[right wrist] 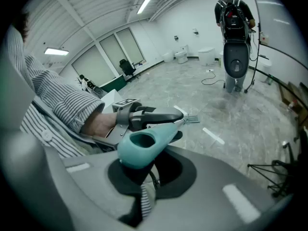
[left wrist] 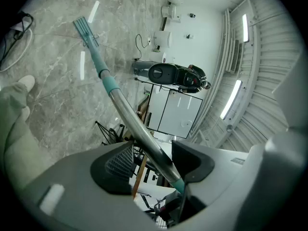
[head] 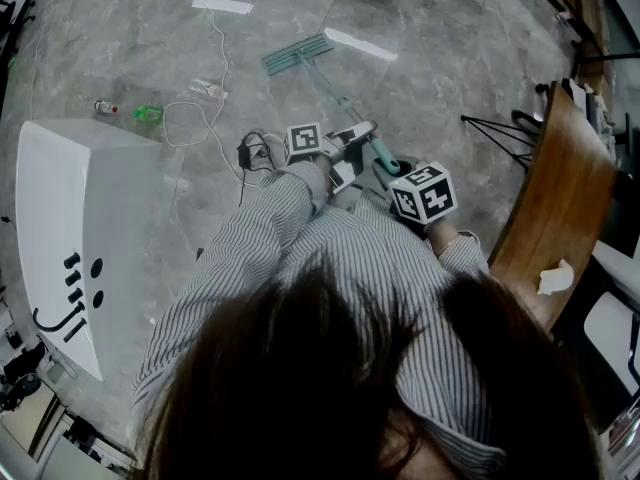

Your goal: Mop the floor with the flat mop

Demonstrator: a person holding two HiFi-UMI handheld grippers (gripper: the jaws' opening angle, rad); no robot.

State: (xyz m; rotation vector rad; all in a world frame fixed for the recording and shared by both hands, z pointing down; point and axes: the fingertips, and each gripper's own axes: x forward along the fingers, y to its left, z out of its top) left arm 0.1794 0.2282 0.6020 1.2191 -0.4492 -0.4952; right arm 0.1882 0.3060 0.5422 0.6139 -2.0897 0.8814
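Observation:
The flat mop lies out ahead of me on the grey marble floor, its teal head [head: 297,54] flat on the ground. Its pole [head: 340,103] slopes back to both grippers. My left gripper [head: 345,150] is shut on the metal pole [left wrist: 137,126], which runs between its pads; the mop head [left wrist: 85,30] shows far down the pole. My right gripper [head: 398,176], tilted downward, is shut on the teal handle end [right wrist: 140,147], with its hanging hole facing up. The left gripper [right wrist: 144,117] sits just ahead of it on the pole.
A white cabinet [head: 60,218] stands at the left, with cables [head: 200,118] and two small bottles [head: 105,107] on the floor beyond it. A curved wooden tabletop [head: 560,208] and a black tripod [head: 500,128] are at the right. A person [right wrist: 234,13] stands far off.

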